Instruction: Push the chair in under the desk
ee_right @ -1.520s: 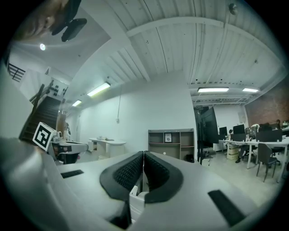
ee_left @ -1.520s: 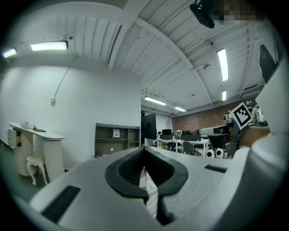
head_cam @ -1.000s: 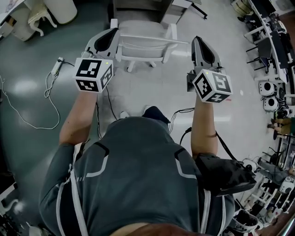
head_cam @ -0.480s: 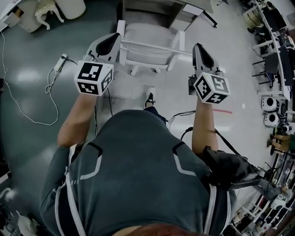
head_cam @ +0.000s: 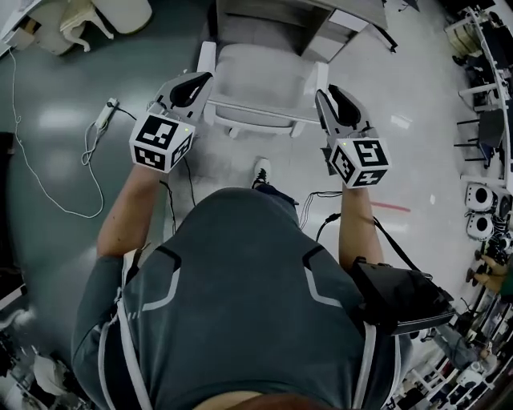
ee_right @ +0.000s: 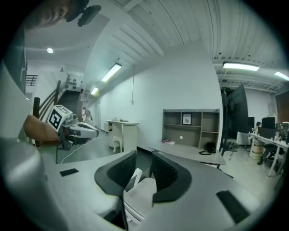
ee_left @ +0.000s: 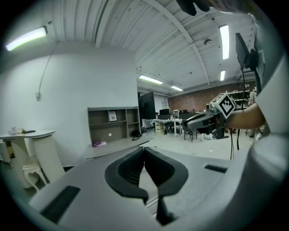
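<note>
A white chair [head_cam: 264,68] stands with its seat facing the grey desk [head_cam: 309,16] at the top of the head view. My left gripper [head_cam: 202,78] is shut with nothing in it, its tips at the left end of the chair's back rail [head_cam: 256,110]. In the left gripper view the left gripper [ee_left: 144,151] shows its jaws pressed together. My right gripper [head_cam: 321,94] is at the right back post. Its jaws have just been opening. In the right gripper view the right gripper [ee_right: 143,159] stands open, and the chair [ee_right: 141,191] shows through the gap, not pressed by the pads.
A power strip [head_cam: 104,114] and its white cable lie on the floor at the left. A white side table [head_cam: 80,16] stands at the top left. Benches with equipment [head_cam: 485,120] line the right side. A shelf unit [ee_right: 187,126] stands behind the desk.
The person has stepped forward, and both grippers have moved up to the chair's back rail, the right one drawing inward to the right post.
</note>
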Tool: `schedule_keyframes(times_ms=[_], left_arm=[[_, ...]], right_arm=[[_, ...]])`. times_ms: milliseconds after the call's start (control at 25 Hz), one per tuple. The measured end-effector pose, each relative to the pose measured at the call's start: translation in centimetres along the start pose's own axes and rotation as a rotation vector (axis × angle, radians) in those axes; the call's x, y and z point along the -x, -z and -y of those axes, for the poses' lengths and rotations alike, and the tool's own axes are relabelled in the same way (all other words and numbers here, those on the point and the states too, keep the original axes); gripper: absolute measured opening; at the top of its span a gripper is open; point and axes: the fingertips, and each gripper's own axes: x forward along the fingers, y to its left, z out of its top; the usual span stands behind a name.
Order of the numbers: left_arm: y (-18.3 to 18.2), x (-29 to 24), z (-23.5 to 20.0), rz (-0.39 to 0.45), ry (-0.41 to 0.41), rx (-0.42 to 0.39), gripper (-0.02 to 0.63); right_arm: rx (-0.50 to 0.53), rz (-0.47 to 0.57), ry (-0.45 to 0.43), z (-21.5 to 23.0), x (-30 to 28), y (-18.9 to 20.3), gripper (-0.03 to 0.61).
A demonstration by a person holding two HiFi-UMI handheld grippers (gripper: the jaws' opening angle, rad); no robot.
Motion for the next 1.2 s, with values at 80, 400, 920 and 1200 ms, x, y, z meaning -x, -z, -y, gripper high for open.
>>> schedule_keyframes(times_ms=[80, 400, 920, 1200], left_arm=[[0.7, -2.7, 0.8, -0.064, 0.055, -0.032, 0.006], [8.3, -8.8, 4.1, -0.418, 0.263, -0.278, 0.159], [19.2, -8.5, 3.7, -0.68, 0.549, -0.552, 0.247], [20.7, -8.5, 3.5, -0.698, 0.591, -0.523, 0.139]], right_arm=[[0.019, -0.037, -0.06, 1.0, -1.1, 1.1, 0.12], [0.163, -0.256, -0.375, -0.3, -4.5, 9.2, 0.173], [0.435, -0.527, -0.452, -4.3, -6.2, 18.0, 0.226], [0.498, -0.588, -0.415, -3.9, -6.7, 20.4, 0.187]])
